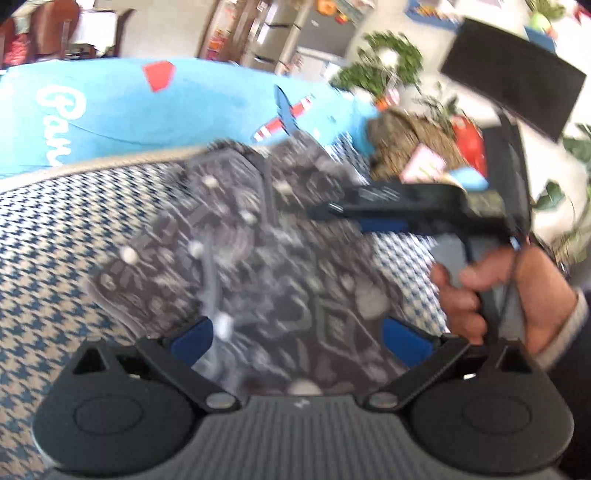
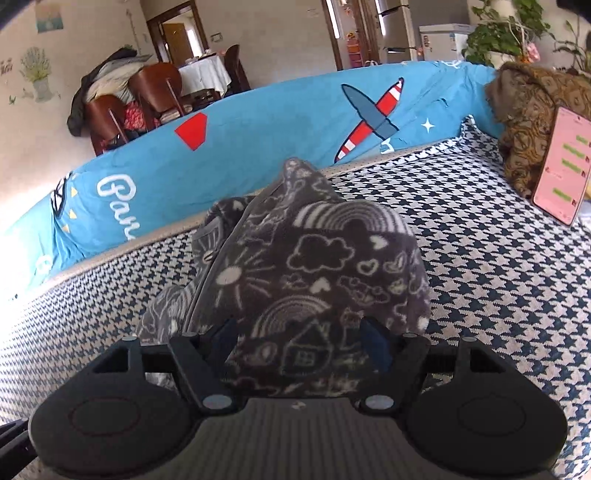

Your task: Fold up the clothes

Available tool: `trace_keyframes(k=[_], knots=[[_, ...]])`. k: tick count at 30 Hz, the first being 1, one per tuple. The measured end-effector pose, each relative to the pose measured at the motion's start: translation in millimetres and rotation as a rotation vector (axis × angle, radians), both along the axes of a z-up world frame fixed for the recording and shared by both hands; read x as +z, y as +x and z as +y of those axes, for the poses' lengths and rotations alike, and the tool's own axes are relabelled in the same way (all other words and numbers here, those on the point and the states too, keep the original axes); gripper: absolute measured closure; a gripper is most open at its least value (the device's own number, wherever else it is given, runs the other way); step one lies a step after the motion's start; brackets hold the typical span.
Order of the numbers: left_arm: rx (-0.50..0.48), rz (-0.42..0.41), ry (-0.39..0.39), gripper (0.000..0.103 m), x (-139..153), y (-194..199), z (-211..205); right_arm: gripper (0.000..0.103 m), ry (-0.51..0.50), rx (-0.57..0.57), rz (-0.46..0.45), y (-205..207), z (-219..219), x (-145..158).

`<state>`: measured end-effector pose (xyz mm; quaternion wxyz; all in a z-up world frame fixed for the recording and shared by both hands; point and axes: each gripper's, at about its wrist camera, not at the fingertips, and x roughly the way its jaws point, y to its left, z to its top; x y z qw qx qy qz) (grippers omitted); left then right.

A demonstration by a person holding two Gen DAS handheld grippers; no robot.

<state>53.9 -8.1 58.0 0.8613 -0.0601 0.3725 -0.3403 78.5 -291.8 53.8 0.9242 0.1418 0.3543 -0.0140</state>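
Right wrist view: the right gripper (image 2: 301, 341) has its fingers spread wide, the grey patterned garment (image 2: 306, 266) bunched between and ahead of them on the houndstooth bed cover (image 2: 487, 266). Left gripper (image 1: 301, 334) fingers also wide, astride the same blurred garment; blue quilt (image 2: 258, 140) beyond.

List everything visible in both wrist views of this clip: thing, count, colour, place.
fleece garment: one, dark grey with white doodles, bunched on the cover between both grippers' fingers
houndstooth cover: one, navy and cream, spread under the garment
blue cushion: one, bright blue with plane print, along the far edge
brown patterned fabric: one, brown, far right corner
phone: one, pink screen, leaning on the brown fabric
potted plants: several, green, behind the corner
left gripper: one, black with blue pads, open over the garment
right gripper: one, black with blue pads, open
hand: one, gripping the right gripper's handle
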Motion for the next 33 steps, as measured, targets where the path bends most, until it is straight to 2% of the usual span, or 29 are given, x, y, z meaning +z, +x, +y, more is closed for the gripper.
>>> trace_keyframes(k=[2,5,7,10,13,17,19,23,25,28,29,33], knots=[[0.041,0.006,-0.032,0.001,4,9,10,0.030,0.042,-0.031,0.003,-2,-11,1],[0.098,0.029,-0.068,0.001,4,25,19,0.030,0.032,-0.077,0.020,-1,-19,-2],[0.116,0.065,-0.082,0.001,-3,37,19,0.029,0.034,-0.102,0.050,1,-22,-7],[0.133,0.121,-0.099,0.001,-19,53,17,0.029,0.097,-0.131,0.096,5,-29,-17],[0.117,0.167,-0.111,0.001,-33,62,10,0.021,0.151,-0.156,0.134,6,-34,-29],[0.086,0.201,-0.144,0.000,-44,71,0,0.019,0.263,-0.185,0.199,8,-43,-50],[0.071,0.221,-0.168,0.000,-49,77,-4,0.012,0.311,-0.194,0.195,7,-46,-57],[0.053,0.274,-0.192,0.000,-63,90,-13,0.011,0.303,-0.172,0.165,5,-41,-59],[0.048,0.290,-0.197,0.000,-69,95,-20,0.013,0.310,-0.151,0.157,5,-37,-59],[0.032,0.310,-0.217,0.000,-75,100,-29,0.024,0.409,-0.102,0.155,9,-34,-65],[0.026,0.314,-0.217,0.000,-77,101,-33,0.024,0.427,-0.090,0.155,11,-33,-66],[0.006,0.311,-0.207,0.000,-82,101,-45,0.030,0.419,-0.056,0.148,16,-24,-69]])
